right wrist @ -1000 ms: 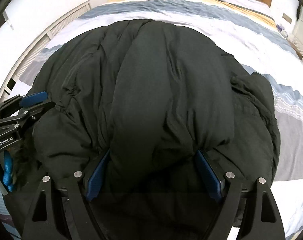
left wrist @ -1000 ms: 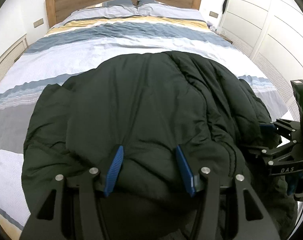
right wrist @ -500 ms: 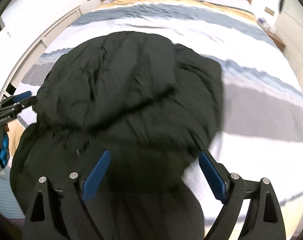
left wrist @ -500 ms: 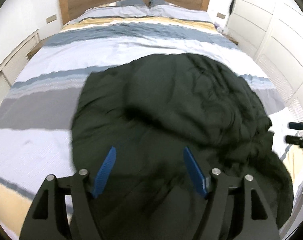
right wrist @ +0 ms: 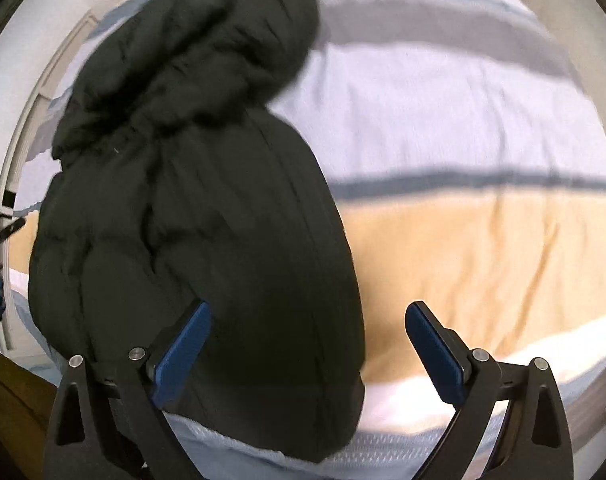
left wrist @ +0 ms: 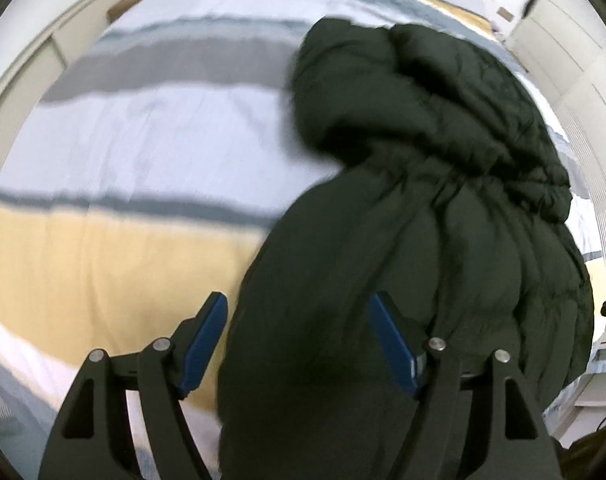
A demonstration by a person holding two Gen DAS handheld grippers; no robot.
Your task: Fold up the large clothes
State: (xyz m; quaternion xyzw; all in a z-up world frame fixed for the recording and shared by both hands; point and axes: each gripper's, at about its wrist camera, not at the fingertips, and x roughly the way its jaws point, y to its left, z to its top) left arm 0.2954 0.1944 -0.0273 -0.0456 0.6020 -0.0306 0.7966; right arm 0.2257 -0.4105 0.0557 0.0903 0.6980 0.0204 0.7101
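Dark puffy jacket [left wrist: 443,200] bunched on striped bed cover [left wrist: 143,140], left gripper [left wrist: 299,344] and right gripper [right wrist: 307,350] above jacket's near edge, jaws just opened wide, gripping nothing.

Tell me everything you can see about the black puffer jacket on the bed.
The black puffer jacket is a bulky, quilted, padded garment with a matte dark shell. It lies bunched in a long heap on the striped bedspread, with a rumpled, gathered part at the far end and a smoother panel with straight seams nearer the cameras. It rests on the bedspread's white, grey and yellow stripes. Both grippers hang over its near end with jaws open; no pad is seen pressing on it.
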